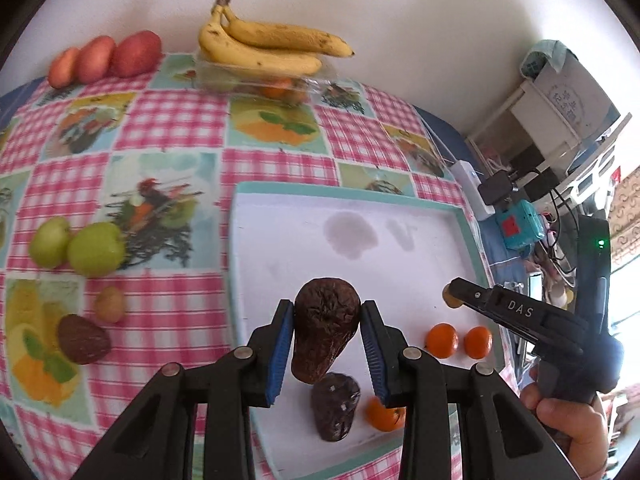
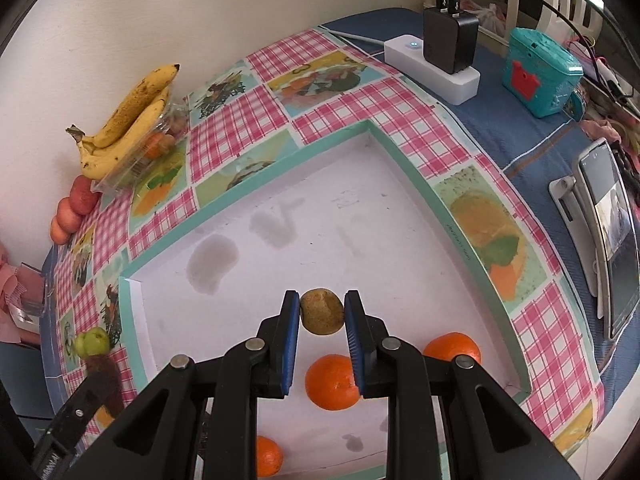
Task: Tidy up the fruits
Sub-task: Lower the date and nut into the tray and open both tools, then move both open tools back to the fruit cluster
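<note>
Over the white tray [image 1: 280, 240], both grippers hold fruit: avocado [image 1: 325, 328], kiwi [image 2: 322, 311].

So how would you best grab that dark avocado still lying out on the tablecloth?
Grip the avocado across its fat middle, coming down from above. It lies on its side, narrow end toward the small brown fruit, so set the fingers on its long flanks.

In the right wrist view, one orange [image 2: 267, 456] at six o'clock is partly hidden behind the black gripper arm. Another orange [image 2: 454, 346] at four o'clock shows only its top. The fruit inside the clear box [image 1: 256, 80] at twelve o'clock in the left wrist view is too blurry to name.
</note>
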`<action>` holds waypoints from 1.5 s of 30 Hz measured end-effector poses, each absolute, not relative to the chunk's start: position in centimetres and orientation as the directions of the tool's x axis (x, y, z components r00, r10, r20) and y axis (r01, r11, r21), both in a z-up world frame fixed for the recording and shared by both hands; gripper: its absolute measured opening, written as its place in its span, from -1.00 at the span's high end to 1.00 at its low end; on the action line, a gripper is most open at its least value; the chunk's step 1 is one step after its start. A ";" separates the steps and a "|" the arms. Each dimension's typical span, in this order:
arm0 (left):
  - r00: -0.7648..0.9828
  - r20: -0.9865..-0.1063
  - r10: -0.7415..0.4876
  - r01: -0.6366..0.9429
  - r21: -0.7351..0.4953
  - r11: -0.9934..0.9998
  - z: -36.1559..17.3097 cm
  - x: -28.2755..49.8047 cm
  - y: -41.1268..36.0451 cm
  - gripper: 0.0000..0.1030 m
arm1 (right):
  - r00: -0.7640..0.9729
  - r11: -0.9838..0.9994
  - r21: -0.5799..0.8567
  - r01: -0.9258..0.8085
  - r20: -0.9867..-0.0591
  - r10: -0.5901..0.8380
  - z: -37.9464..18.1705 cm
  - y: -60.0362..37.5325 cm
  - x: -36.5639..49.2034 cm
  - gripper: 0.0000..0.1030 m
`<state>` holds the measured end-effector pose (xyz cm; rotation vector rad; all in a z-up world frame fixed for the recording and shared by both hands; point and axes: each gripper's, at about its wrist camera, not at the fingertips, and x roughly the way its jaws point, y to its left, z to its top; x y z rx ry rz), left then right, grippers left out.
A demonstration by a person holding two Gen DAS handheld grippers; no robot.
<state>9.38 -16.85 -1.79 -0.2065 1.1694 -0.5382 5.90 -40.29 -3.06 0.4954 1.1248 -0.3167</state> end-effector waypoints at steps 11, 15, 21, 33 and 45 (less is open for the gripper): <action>0.243 -0.864 -0.441 0.313 -0.360 0.879 -4.7 9.5 -18.8 0.30 | 0.360 0.853 0.186 0.488 -0.933 -0.002 -4.5 -40.4 6.3 0.54; 0.231 -0.873 -0.429 0.302 -0.355 0.885 -5.3 9.6 -18.8 0.30 | 0.346 0.855 0.180 0.486 -0.938 0.001 -4.9 -40.3 6.4 0.54; 0.227 -0.882 -0.412 0.289 -0.343 0.894 -5.7 9.8 -18.6 0.29 | 0.342 0.857 0.176 0.485 -0.940 -0.001 -5.0 -40.3 6.4 0.54; 0.235 -0.882 -0.409 0.314 -0.329 0.890 -4.6 9.7 -19.1 -0.05 | 0.346 0.865 0.176 0.471 -0.938 0.002 -4.6 -40.1 6.6 0.36; 0.398 -0.901 -0.171 0.159 -0.116 0.981 -1.7 10.5 -14.6 -0.79 | 0.363 0.878 0.151 0.455 -0.932 -0.028 -3.8 -39.9 6.6 -0.53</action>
